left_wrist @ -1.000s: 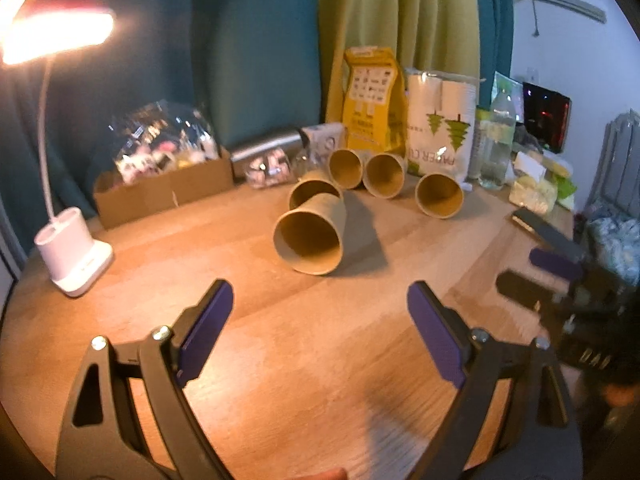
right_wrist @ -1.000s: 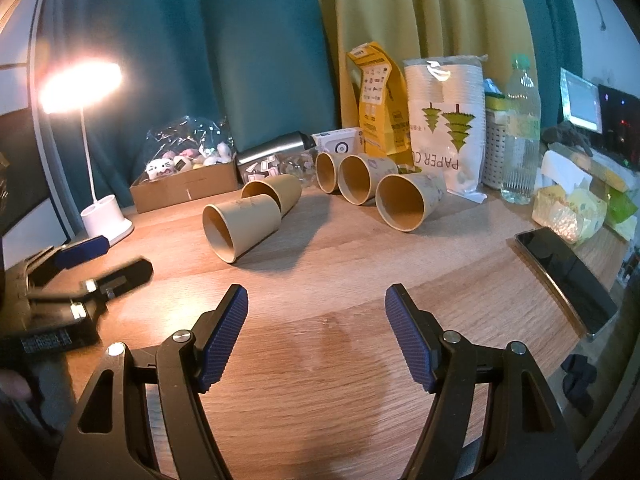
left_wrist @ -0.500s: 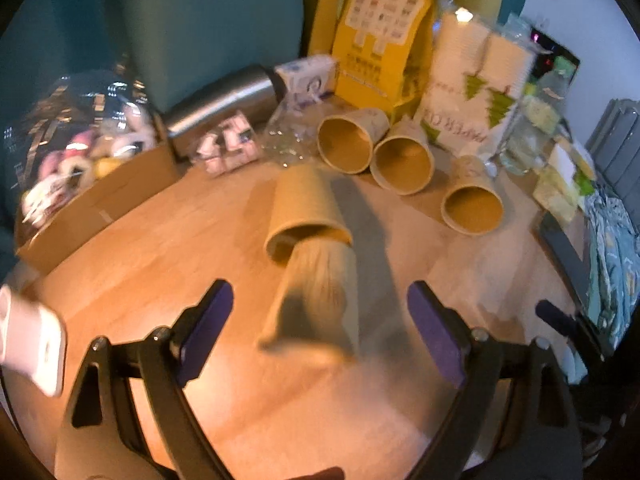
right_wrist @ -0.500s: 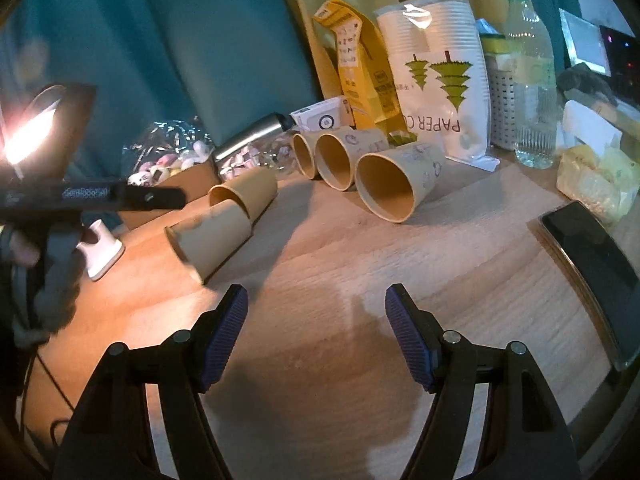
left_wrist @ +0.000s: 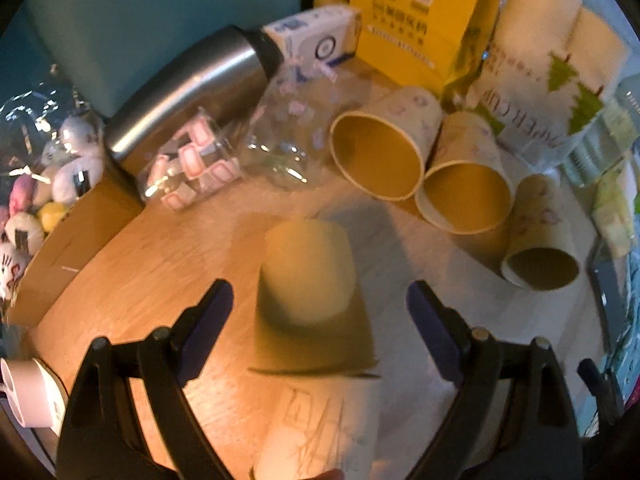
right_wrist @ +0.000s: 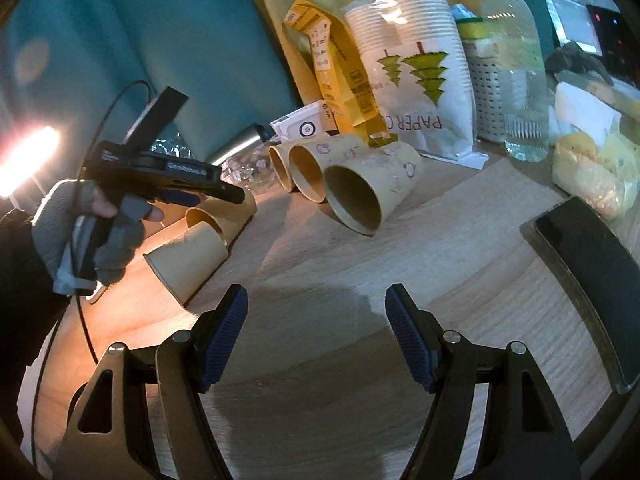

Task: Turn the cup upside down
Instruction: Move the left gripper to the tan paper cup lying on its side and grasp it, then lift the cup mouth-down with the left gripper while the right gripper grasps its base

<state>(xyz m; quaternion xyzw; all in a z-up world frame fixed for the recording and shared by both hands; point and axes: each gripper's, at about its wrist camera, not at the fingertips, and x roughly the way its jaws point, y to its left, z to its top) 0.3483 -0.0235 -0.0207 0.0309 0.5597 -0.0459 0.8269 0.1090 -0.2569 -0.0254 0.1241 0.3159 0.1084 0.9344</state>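
The left tongs (left_wrist: 318, 310) hang above the wooden desk (left_wrist: 140, 264) with their purple pads spread wide, gripping nothing, pointed down at two paper cups lying on their sides one behind the other. The nearer cup (left_wrist: 316, 376) lies closest to the camera, its mouth toward the far end of the desk; a second cup (left_wrist: 308, 272) lies just beyond it between the pads, blurred. Further back three more cups (left_wrist: 380, 152) lie in a row with their open mouths facing this way — just in front of a yellow bag (left_wrist: 416, 20) and a sleeve of paper cups (left_wrist: 560, 60). A steel flask (left_wrist: 188, 92) lies to the left beside a cardboard box (left_wrist: 72, 232). The right tongs (right_wrist: 316, 334) are also wide open and hold nothing, low over bare desk, well apart from the cups. From that side a gloved hand (right_wrist: 86, 232) is seen holding the left tool over the two cups; a dark phone (right_wrist: 592, 280) lies at the right edge.
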